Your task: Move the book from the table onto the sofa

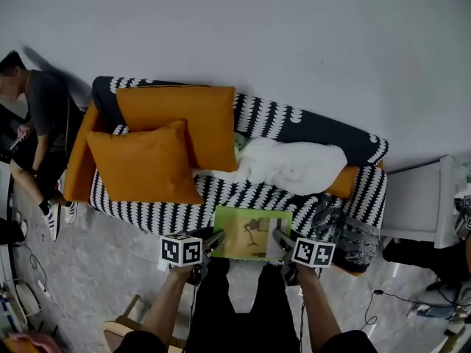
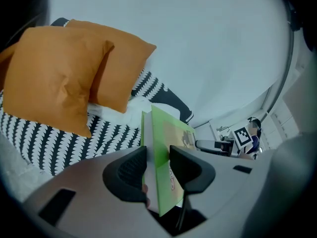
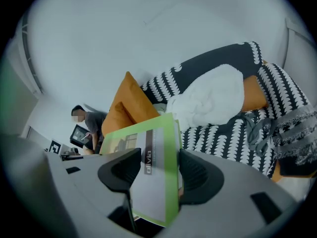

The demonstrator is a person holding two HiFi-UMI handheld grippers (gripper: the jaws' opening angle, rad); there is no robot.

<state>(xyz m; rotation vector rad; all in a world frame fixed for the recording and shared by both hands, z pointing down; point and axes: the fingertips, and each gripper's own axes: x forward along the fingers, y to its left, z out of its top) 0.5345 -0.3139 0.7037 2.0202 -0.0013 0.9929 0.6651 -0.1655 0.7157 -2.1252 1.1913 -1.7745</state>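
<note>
Nearest to me, the left fingers [image 1: 214, 240] and the right fingers [image 1: 280, 237] are each clamping one side edge of the green book [image 1: 250, 230], carrying it flat between them. I am holding it over the front edge of the sofa [image 1: 147, 213]. I cannot tell whether it is touching the seat.

The left gripper view is showing the book edge-on, with both pads pressing on it. The right gripper view is showing the pads closed across a corner of the cover, with the book sitting at a slant between them.

Two orange cushions [image 1: 158, 149] are filling the left of the seat, a white blanket [image 1: 294, 165] is bunching up just behind the book, and a grey garment [image 1: 344, 230] is lying to its right.

My worry is the free patch, which looks narrow and close to the seat's front lip. If I let go here, the book may tip off onto the floor [image 1: 110, 267]. If I push it further back, it could ride up on the blanket and slide. Opening one side before the other would let it swing, and the slanted right-hand grip looks likeliest to slip.
</note>
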